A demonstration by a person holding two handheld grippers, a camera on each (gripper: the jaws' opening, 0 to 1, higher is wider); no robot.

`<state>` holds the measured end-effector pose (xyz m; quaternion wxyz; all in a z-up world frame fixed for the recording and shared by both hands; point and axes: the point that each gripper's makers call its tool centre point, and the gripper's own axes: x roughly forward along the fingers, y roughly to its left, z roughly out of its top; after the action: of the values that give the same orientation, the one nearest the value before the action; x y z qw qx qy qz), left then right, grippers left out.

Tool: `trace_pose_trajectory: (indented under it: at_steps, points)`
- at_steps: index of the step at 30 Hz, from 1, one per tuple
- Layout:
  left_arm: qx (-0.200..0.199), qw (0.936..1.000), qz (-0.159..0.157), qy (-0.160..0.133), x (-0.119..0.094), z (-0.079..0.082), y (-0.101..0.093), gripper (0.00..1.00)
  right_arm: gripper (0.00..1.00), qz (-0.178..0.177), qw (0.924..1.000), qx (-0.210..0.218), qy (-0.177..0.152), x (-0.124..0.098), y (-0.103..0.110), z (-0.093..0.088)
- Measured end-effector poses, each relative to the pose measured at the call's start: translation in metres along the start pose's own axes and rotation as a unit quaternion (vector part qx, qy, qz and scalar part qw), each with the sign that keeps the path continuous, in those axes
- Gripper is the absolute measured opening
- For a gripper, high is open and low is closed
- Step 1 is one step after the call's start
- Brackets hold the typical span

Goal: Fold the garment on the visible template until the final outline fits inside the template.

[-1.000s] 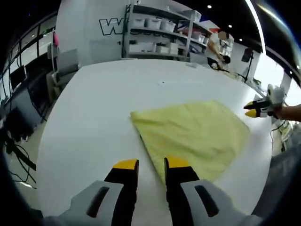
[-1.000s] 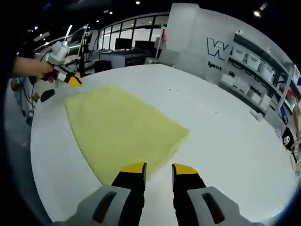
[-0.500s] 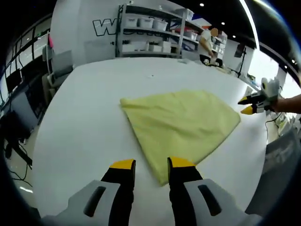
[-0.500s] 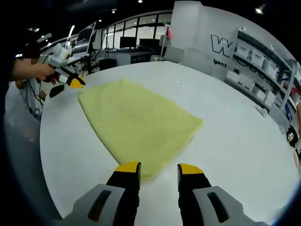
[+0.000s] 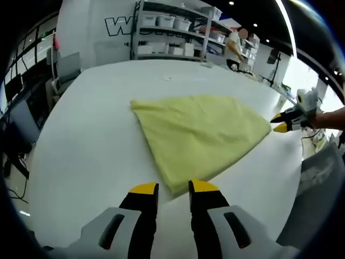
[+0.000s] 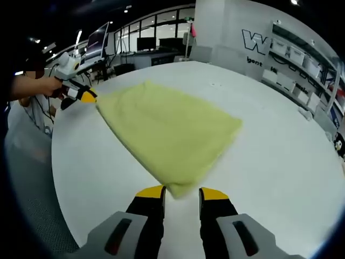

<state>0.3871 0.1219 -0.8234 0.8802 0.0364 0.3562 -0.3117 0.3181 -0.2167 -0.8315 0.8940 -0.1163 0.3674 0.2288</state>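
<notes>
A yellow garment [image 5: 199, 132] lies folded flat in a rough triangle on the white table [image 5: 86, 145]. In the left gripper view my left gripper [image 5: 172, 189] is open, and the cloth's near corner reaches the gap between its yellow tips. My right gripper [image 5: 281, 123] comes in from the right at the cloth's far corner, held by a hand, tips apart. In the right gripper view the same garment [image 6: 170, 127] spreads ahead of my open right gripper [image 6: 181, 193], its near corner just at the tips. The left gripper [image 6: 83, 95] sits at the cloth's left corner.
The table's rounded edge [image 6: 70, 178] runs close on the person's side, with floor beyond it. Shelves with white bins [image 5: 172, 32] stand against the far wall, and a person [image 5: 235, 46] is beside them. Desks and monitors [image 6: 145, 51] sit behind the table.
Both grippers have moved in toward the garment. Its near corners, a short way off before, now sit at each view's own tips. The cloth itself lies as it did.
</notes>
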Motion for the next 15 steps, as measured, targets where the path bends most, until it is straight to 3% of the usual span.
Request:
trace_pose_trajectory:
  at_steps: [7, 15]
  points:
    - [-0.002, 0.9999, -0.014, -0.01, 0.0034, -0.0003, -0.0045, 0.14, 0.04, 0.007, 0.9998, 0.017, 0.002, 0.0027, 0.0033, -0.0019]
    - [0.0, 0.9998, -0.015, -0.01, 0.0036, 0.0009, -0.0033, 0.08, 0.0, 0.008, 0.9999, 0.009, 0.0, 0.0032, 0.0036, -0.0017]
